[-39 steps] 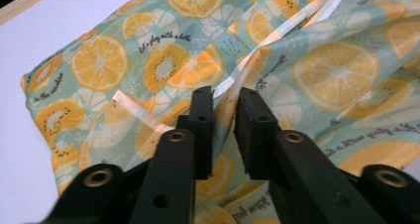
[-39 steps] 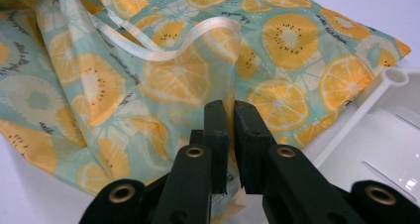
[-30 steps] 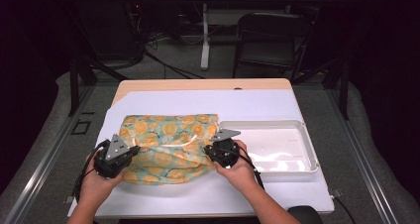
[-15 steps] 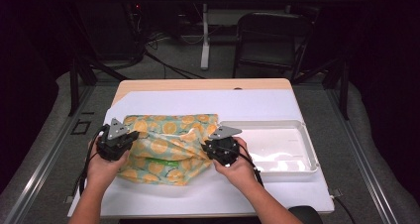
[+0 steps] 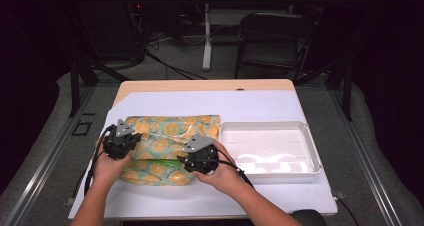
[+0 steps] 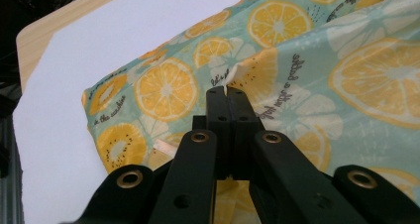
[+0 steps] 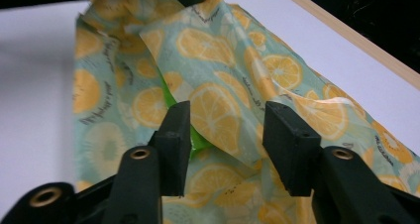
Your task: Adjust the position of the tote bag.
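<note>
Dark floor and black frames are seen behind a wooden table (image 5: 205, 85), which is covered with a white sheet (image 5: 260, 106). On this sheet, in its left half, the citrus-print bag (image 5: 165, 136) is laid flat, just beside a white tray (image 5: 300, 136) at its right. Its long axis is judged to run across the table, from left to right, and its short side toward the tray is set parallel to the tray wall. Which end is the mouth cannot be told for sure. A green item (image 7: 171, 102) is seen under a lifted fold, so an opening may be on the near side.

An upper layer of the bag is pinched by the left gripper (image 6: 226, 92), whose jaws are fully closed on the cloth edge. The jaws of the right gripper (image 7: 225, 135) have just been opening and now stand apart; the fold lies between them, but it is not pressed by the pads.

Some risks can be named. As the fold is held from one side only, it may slide back and cover the green item again. If the left gripper is pulled up too strongly, the whole bag may be dragged over the sheet, toward the table edge.
</note>
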The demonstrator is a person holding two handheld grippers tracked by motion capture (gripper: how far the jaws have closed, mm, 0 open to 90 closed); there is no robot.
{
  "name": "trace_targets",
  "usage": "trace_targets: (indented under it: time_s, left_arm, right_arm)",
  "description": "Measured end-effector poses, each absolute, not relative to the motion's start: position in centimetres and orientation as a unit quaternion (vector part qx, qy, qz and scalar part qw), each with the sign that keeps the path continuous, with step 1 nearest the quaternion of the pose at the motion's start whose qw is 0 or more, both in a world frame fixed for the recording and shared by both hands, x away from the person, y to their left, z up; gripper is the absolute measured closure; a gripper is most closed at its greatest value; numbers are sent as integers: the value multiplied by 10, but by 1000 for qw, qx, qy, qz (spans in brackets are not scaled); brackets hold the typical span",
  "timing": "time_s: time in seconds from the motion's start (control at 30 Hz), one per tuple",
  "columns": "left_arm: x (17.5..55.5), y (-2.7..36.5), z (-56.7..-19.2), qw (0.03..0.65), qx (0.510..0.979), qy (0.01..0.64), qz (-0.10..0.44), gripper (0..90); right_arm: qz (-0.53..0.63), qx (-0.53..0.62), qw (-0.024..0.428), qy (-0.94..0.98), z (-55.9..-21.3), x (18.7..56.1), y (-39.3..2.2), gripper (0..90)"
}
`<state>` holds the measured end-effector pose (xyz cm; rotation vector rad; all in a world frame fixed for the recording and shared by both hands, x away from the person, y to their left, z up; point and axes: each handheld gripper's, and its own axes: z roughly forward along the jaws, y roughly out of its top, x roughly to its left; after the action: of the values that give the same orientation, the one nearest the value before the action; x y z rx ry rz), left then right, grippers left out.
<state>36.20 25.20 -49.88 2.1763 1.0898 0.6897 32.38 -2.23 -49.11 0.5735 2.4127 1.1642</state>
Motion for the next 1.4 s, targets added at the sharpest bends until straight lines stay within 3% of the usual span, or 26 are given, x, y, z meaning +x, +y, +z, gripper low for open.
trace_targets:
  time_s: [0.33,0.53,0.7,0.77,0.9,0.97,1.4]
  left_arm:
    - [373,255,-516,279,828,421,242,900]
    - [374,255,-519,274,830,421,242,900]
    - [373,255,-520,271,833,419,239,890]
    - [371,255,-518,274,832,418,241,856]
    - [363,257,-507,308,820,420,237,786]
    - [354,258,-497,341,809,414,241,698]
    - [317,243,-483,366,812,383,245,510]
  right_arm:
    - [382,214,208,875,-509,341,-15,474]
    - [372,225,201,878,-514,347,-14,547]
    - [357,230,192,885,-517,352,-15,670]
    - [362,242,178,882,-517,354,-16,771]
    - [370,249,170,879,-516,356,-18,825]
    - [373,254,168,877,-515,356,-20,850]
    - [388,258,155,871,-516,360,-22,856]
